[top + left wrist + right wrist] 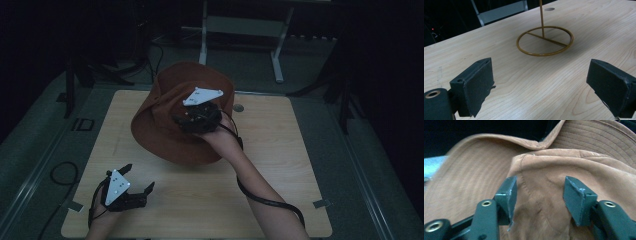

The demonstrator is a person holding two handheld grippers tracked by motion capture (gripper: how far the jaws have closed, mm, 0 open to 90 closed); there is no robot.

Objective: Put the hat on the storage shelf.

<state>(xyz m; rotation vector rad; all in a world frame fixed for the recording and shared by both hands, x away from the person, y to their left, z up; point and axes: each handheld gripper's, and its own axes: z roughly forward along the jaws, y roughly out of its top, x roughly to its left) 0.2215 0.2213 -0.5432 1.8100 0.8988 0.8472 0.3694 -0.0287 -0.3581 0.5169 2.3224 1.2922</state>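
A brown brimmed hat (165,132) stands raised over the far middle of the wooden table (290,160). My right gripper (189,120) is at the hat's crown, with a person's hand behind it. In the right gripper view the right gripper (540,195) is open, its jaws either side of a fold of the hat (474,175) crown without clamping it. My left gripper (140,176) rests near the table's front left corner, open and empty. In the left gripper view the left gripper (541,82) faces a gold wire stand (545,41) with a ring base and a thin upright rod.
A round hole (238,107) sits in the tabletop behind the hat. A thick black cable (267,201) trails from the right gripper along the forearm. A metal frame (240,25) stands on the floor beyond the table, and a cable loop (62,172) lies on the floor at left.
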